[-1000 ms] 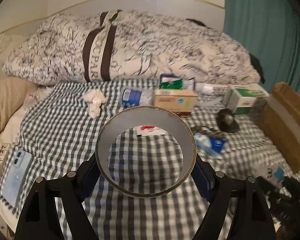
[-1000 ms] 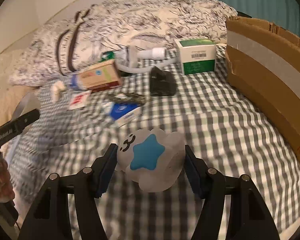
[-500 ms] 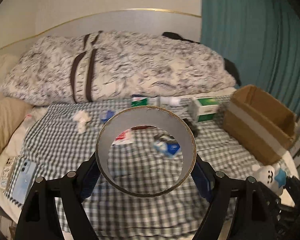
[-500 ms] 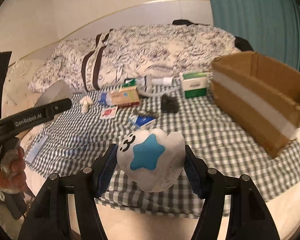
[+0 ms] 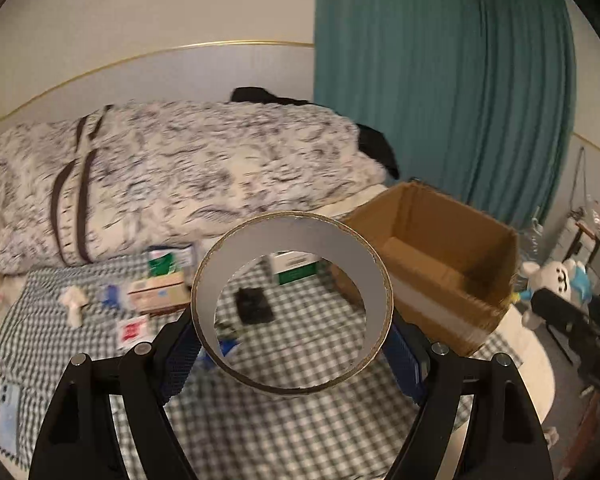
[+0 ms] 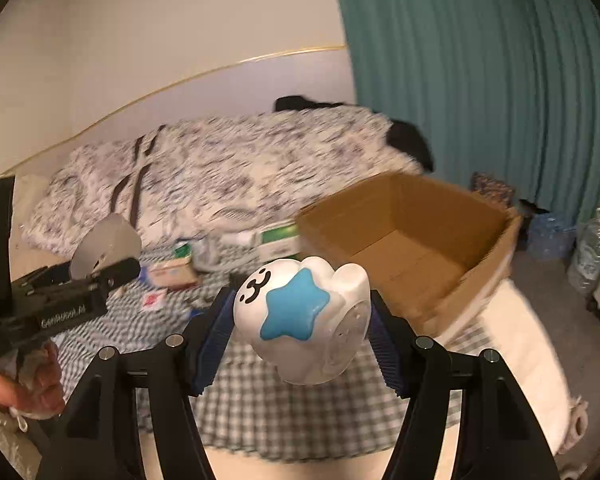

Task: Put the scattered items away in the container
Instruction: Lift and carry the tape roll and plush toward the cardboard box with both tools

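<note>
Left wrist view: left claw (image 5: 292,344) clamped on a big tape roll (image 5: 292,308), a smooth grey cardboard ring, held up in the lower middle of the frame. Open cardboard box (image 5: 432,268) at middle right, sitting on the checked bed sheet (image 5: 292,424). Still lying on the sheet at middle left: a green and white carton (image 5: 296,272), a black lump (image 5: 254,306), a small tan box (image 5: 160,296), a crumpled tissue (image 5: 73,304).

Right wrist view: right claw (image 6: 302,330) squeezed on a white cloud toy (image 6: 302,316), round, shiny and hard-looking, with a blue star and a tiny face. Box (image 6: 412,240) just past the toy, at middle right, looking empty inside.

Step in hand, by the look of it: carrying both things over to the box. Next: get each claw above the open top, then let go, one at a time to dodge a bump. Ring likely to roll if dropped on its edge.
</note>
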Tool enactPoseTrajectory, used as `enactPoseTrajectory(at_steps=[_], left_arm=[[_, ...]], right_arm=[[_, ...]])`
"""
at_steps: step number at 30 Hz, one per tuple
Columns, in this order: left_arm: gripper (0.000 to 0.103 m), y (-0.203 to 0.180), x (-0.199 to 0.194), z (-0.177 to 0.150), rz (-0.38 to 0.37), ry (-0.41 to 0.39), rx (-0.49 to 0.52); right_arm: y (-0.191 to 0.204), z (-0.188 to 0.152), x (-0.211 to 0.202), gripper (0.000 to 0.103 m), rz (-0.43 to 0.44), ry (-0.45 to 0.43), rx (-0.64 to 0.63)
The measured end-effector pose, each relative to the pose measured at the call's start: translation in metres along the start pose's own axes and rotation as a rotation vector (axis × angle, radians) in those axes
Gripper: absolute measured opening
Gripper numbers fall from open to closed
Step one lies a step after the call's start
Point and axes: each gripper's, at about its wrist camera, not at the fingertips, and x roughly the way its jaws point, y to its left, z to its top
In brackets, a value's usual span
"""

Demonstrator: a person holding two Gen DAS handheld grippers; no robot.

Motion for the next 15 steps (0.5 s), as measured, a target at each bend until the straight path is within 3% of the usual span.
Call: enactPoseTrajectory(at_steps=[9,15], left_arm=[[0.083,-0.062,0.031,0.022,-0.080,0.015,0.048],[0.083,-0.081,0.058,0.027,-0.064,0.047,0.091]], right_arm=[[-0.071,0.035,0.023,0.064,-0.095,0.010,0.060],[-0.089,0.040,0.062,0.064,-0.124,0.068,0.072]])
